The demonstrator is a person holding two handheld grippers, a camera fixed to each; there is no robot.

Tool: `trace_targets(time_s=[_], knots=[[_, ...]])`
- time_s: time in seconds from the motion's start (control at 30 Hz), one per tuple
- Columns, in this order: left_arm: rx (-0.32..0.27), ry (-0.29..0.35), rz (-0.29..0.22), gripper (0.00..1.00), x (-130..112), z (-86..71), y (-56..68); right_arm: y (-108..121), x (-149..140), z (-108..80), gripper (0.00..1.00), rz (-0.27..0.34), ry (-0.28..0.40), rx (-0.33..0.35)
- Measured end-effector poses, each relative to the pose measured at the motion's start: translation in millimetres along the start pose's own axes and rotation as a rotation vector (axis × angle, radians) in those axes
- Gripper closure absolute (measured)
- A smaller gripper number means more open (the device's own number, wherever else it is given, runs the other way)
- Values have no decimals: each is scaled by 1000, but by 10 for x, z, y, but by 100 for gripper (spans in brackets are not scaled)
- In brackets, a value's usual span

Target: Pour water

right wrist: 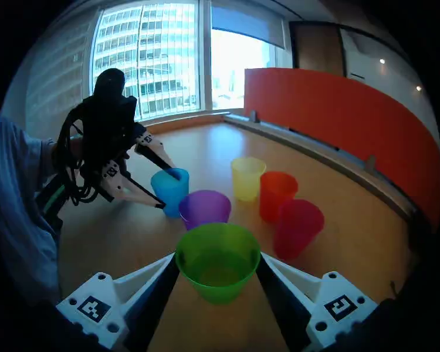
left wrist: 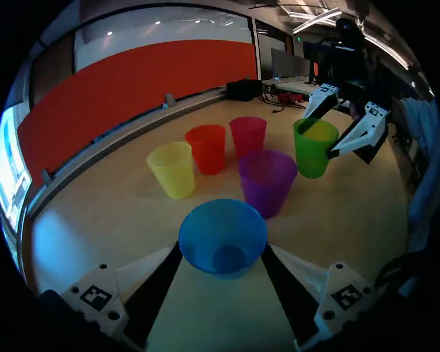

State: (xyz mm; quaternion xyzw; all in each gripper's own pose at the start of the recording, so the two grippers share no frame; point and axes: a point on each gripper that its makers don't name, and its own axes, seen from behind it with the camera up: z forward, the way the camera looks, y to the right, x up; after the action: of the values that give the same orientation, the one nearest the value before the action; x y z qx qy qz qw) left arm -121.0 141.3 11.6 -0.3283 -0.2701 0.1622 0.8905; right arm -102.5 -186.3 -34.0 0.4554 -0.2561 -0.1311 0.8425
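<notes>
Right tool [right wrist: 218, 258] around upright green cup [right wrist: 218, 284].

In the left gripper view the lower edge cuts off the white fingers of the left gripper [left wrist: 221, 247], and they cover both flanks of the translucent blue plastic cup [left wrist: 223, 232] clamped between them. The translucent purple plastic cup [left wrist: 267, 179] hides part of the foot of the pink plastic cup [left wrist: 247, 134]. The right gripper [left wrist: 317, 139], closed on the translucent green plastic cup [left wrist: 311, 159], covers part of its rim, and its dark body blurs into the dim background. In the right gripper view, water in the green cup cannot be made out, and a blue sleeve [right wrist: 14, 199] is cut by the left edge.
</notes>
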Motion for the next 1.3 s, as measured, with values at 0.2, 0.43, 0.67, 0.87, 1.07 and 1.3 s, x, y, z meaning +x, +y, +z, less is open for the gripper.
trace_targets(time_s=[0.2, 0.43, 0.67, 0.87, 1.07, 1.3], knots=[[-3, -4, -33, 3, -33, -39, 5, -3, -87, 41, 9, 7, -12, -2], [0, 11, -59, 3, -61, -136, 23, 11, -177, 105, 9, 24, -21, -7], [11, 18, -59, 3, -84, -220, 28, 2, -236, 134, 9, 18, -29, -11], [15, 30, -72, 4, -79, -274, 42, 0, -263, 132, 8, 13, -27, -16], [18, 36, -81, 4, -76, -313, 46, -15, -298, 105, 7, 10, -28, -22], [19, 46, -97, 3, -43, -362, 65, -29, -327, 77, 0, 22, -26, -35]])
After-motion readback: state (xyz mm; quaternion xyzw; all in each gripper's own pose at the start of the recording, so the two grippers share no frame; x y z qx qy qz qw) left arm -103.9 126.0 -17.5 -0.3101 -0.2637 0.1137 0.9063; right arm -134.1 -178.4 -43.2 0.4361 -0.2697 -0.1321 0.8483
